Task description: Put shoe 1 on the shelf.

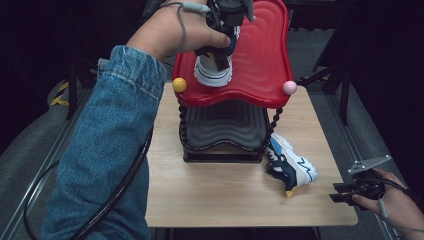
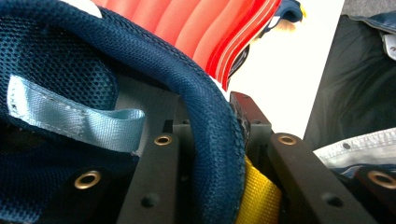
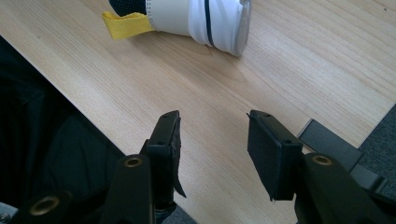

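The left gripper [image 1: 220,47] has its jaws closed on the padded navy collar of a shoe [image 1: 214,70], one jaw inside the opening and one outside. A yellow strap [image 2: 259,196] sits between the jaws, and a pale blue loop [image 2: 74,119] lies just to one side inside the shoe. The shoe is white-soled, toe pointing toward the person, and rests on the red top shelf [image 1: 260,55] of a small rack. Beneath that shelf is a dark lower shelf [image 1: 225,127], held by beaded black posts topped with a yellow ball [image 1: 179,84] and a pink ball [image 1: 289,88].

The right gripper [image 1: 340,194] hangs at the wooden table [image 1: 225,195] edge, jaws standing wide apart with nothing between them. Ahead of them lies a second shoe [image 1: 290,165], white and navy with a yellow tab, beside the rack's foot.
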Demonstrator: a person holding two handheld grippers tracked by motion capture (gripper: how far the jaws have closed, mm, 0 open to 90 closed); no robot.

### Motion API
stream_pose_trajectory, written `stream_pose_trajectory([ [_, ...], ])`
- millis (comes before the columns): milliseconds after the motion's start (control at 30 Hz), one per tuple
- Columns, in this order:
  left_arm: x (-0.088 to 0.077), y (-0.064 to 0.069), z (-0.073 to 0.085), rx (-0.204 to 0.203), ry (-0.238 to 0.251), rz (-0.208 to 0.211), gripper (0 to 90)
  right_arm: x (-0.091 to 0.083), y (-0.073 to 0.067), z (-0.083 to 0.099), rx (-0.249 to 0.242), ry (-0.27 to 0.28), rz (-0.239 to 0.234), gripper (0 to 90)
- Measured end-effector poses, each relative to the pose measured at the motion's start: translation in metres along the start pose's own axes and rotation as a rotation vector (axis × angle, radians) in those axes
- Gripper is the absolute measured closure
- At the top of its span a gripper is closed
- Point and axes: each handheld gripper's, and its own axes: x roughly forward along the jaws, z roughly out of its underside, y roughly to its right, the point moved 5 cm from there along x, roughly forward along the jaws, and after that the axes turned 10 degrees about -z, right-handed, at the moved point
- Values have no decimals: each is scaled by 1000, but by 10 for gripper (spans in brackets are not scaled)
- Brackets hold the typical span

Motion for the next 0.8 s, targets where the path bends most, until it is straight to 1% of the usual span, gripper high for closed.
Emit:
stream_pose_trajectory([
  [33,0,-1,0,-1,4,-3,739,0,0,0,2,-3,-1,552],
  [67,2,-2,0,-14,0,-4,740,0,0,0,4,-5,-1,553],
  [100,3,-2,-1,-14,0,-14,744,1,0,0,4,-6,-2,551],
  [133,3,-2,-1,-18,-4,-13,745,1,0,0,3,-8,-3,552],
  [200,4,-2,-3,-46,-4,-20,748,2,-1,0,1,-9,-6,551],
  [233,4,-2,-4,-54,1,-25,749,2,-1,0,1,-10,-8,551],
  [300,5,-1,-4,-71,-12,-29,754,2,-1,0,-1,-13,-12,550],
  [333,6,-1,-4,-80,-9,-35,756,2,-1,1,-2,-13,-11,550],
  [367,6,-1,-4,-80,-11,-38,755,2,-1,1,-2,-13,-11,550],
  [400,9,-1,-5,-72,-15,-38,756,2,-1,1,-2,-12,-11,550],
  [433,10,0,-5,-79,-15,-41,757,2,-1,1,-1,-13,-11,550],
  [467,11,0,-6,-73,-17,-36,757,2,-1,1,-3,-13,-10,550],
  [533,14,1,-6,-77,-16,-31,756,3,-1,1,-4,-14,-10,549],
  [567,15,2,-6,-67,-20,-32,756,3,-1,1,-5,-13,-9,548],
  [600,17,3,-6,-67,-21,-32,755,2,-1,0,-3,-11,-9,548],
  [667,20,4,-5,-55,-26,-24,749,2,-1,0,-1,-11,-8,547],
  [733,21,4,-4,-55,-32,-21,747,2,-1,0,-1,-11,-6,546],
  [800,21,4,-3,-63,-22,-12,737,2,-2,0,1,-7,-6,544],
])
